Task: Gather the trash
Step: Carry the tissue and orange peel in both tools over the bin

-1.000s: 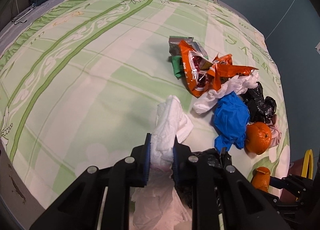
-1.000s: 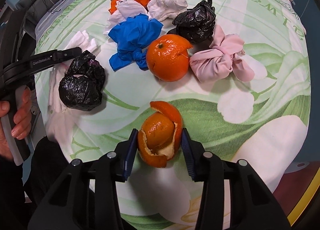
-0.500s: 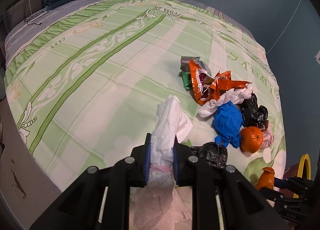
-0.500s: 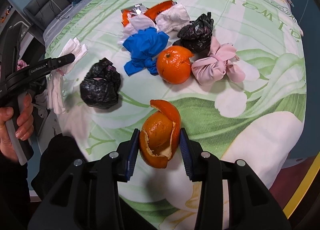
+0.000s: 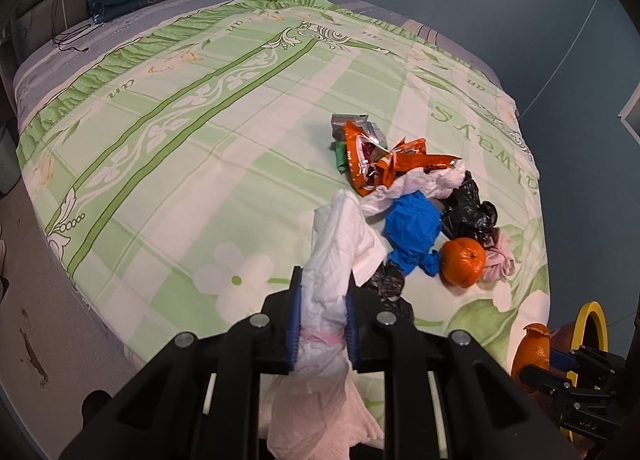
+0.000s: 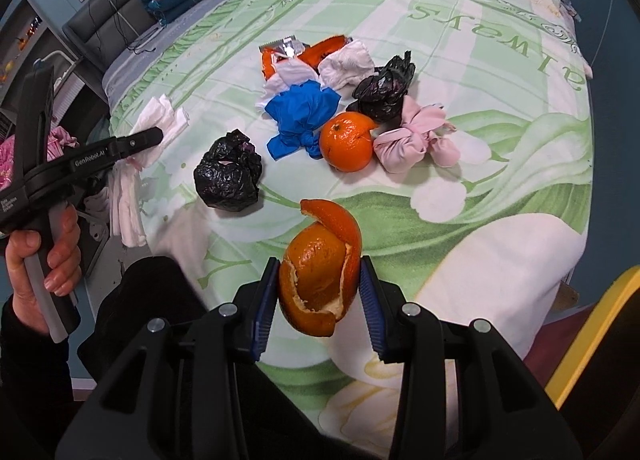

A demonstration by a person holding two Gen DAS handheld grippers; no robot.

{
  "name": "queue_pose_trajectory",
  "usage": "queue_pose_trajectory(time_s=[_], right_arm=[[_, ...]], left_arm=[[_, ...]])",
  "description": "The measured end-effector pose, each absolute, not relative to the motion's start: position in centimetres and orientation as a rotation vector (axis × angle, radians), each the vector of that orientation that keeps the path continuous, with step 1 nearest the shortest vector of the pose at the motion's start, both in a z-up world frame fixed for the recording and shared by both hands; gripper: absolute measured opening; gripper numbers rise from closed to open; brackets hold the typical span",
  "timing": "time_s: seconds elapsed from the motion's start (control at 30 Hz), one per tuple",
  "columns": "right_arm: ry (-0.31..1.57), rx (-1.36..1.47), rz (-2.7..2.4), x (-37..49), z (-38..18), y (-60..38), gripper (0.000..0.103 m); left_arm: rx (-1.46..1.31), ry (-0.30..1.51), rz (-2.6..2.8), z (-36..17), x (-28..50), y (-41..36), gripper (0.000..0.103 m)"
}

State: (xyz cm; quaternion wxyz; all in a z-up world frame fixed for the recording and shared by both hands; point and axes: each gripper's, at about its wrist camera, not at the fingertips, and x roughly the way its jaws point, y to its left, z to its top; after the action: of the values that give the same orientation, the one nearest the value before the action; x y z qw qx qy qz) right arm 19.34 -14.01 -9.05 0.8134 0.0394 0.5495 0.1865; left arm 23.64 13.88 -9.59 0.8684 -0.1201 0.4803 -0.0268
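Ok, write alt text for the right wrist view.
The right gripper holds a curled orange peel above a green floral bedspread. Beyond lie a whole orange, black bags, a blue bag and a pink bundle; the left gripper grips white tissue.

We hold the left gripper (image 5: pixel 322 320) with both pads clamped on a white tissue (image 5: pixel 336 260). Our right gripper (image 6: pixel 320 302) pinches an orange peel (image 6: pixel 320 268), held raised off the surface.

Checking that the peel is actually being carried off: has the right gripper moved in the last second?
Yes. The right gripper, shut on the orange peel, has pulled back from the whole orange, which looks smaller and farther.
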Motion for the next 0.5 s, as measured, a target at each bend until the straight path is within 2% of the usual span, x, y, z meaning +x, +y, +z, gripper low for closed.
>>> queue_pose_trajectory(time_s=[0.5], right_arm=[[1.093,0.122,0.360,16.9,-5.1,-18.3,0.037]], left_arm=[[-0.255,0.987,-0.180,-7.7,21.4,8.3,0.017]])
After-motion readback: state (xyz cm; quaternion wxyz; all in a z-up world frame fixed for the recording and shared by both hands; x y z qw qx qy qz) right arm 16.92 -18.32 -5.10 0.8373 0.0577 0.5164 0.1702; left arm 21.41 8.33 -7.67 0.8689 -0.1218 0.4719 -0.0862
